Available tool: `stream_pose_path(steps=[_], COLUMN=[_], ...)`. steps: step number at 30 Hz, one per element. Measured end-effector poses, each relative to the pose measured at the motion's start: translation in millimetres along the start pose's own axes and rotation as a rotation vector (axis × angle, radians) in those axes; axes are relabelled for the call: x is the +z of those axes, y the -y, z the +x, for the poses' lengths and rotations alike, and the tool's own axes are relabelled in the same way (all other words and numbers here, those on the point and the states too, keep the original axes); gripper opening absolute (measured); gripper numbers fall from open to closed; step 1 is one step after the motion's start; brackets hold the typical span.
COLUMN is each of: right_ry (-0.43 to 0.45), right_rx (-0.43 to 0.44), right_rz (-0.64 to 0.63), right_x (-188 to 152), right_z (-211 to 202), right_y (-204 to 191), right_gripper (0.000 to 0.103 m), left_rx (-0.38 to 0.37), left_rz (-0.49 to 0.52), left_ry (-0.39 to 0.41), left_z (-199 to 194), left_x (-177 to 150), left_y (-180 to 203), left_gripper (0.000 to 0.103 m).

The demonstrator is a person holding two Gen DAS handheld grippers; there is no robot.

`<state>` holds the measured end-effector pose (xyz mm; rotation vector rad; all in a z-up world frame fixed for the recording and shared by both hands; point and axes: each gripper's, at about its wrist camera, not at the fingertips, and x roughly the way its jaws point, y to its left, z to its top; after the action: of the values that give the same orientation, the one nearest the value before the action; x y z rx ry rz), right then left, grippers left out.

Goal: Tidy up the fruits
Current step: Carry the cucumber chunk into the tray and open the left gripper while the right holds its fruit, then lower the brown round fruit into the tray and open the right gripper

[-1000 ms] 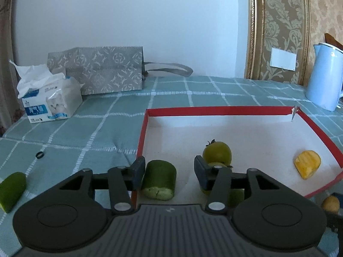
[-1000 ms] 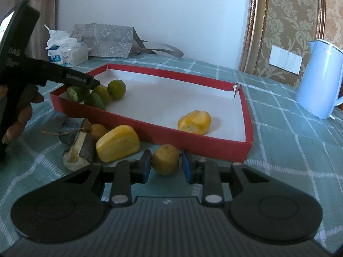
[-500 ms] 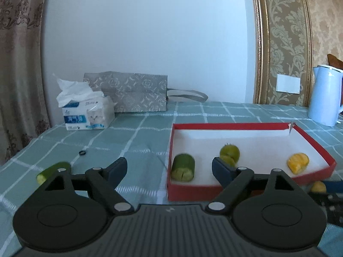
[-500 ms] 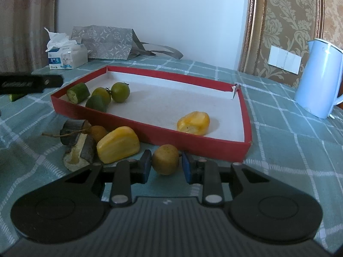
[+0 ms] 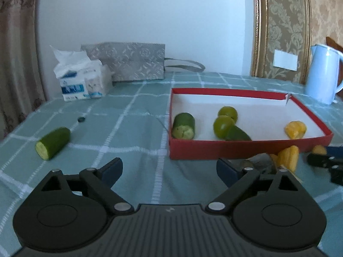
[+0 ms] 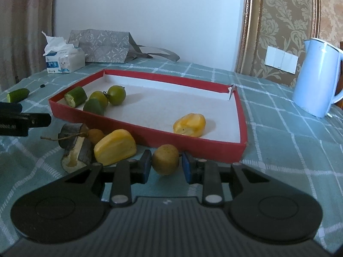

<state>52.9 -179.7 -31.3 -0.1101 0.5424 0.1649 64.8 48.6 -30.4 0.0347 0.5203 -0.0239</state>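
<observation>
My left gripper hovers over the green cloth in front of the red tray; its jaws are opening wide with nothing between them. In the tray lie a cut cucumber piece, two round green fruits, a dark green piece and a yellow piece. Another cucumber piece lies on the cloth to the left. My right gripper is shut on a small round brownish fruit just outside the tray's near wall. Beside it lie a yellow piece and a dark-skinned cut piece.
At the back left stand a tissue box and a grey paper bag. A pale blue kettle stands at the right. A small black ring lies on the cloth. A curtain hangs at the left edge.
The left gripper let go of the cucumber piece inside the tray, spread its jaws and drew back out over the cloth. The right gripper kept still, shut on the small fruit.
</observation>
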Motion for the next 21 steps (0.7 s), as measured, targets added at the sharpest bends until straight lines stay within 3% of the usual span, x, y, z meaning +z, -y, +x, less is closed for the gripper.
stream_pose_path(steps=[4,12,15,21], right_ry=[0.0,0.051,0.051,0.021], right_rx=[0.007,-0.006,-0.006,-0.042], right_rz=[0.013,0.003,0.003,-0.02], right_x=[2,25,43,74], right_z=[0,-2,10,50], right_y=[2,5,5,5], right_gripper=[0.029,0.029,0.029,0.028], left_rx=[-0.032,-0.017,0.015,-0.007], left_rz=[0.001,-0.024,-0.035,-0.082], left_ry=[-0.014,-0.062,-0.051,-0.062], left_z=[1,9,8,9], left_x=[-1,-1,0,2], left_y=[1,-3,-6,-14], left_gripper=[0.095,0.098,0.098,0.098])
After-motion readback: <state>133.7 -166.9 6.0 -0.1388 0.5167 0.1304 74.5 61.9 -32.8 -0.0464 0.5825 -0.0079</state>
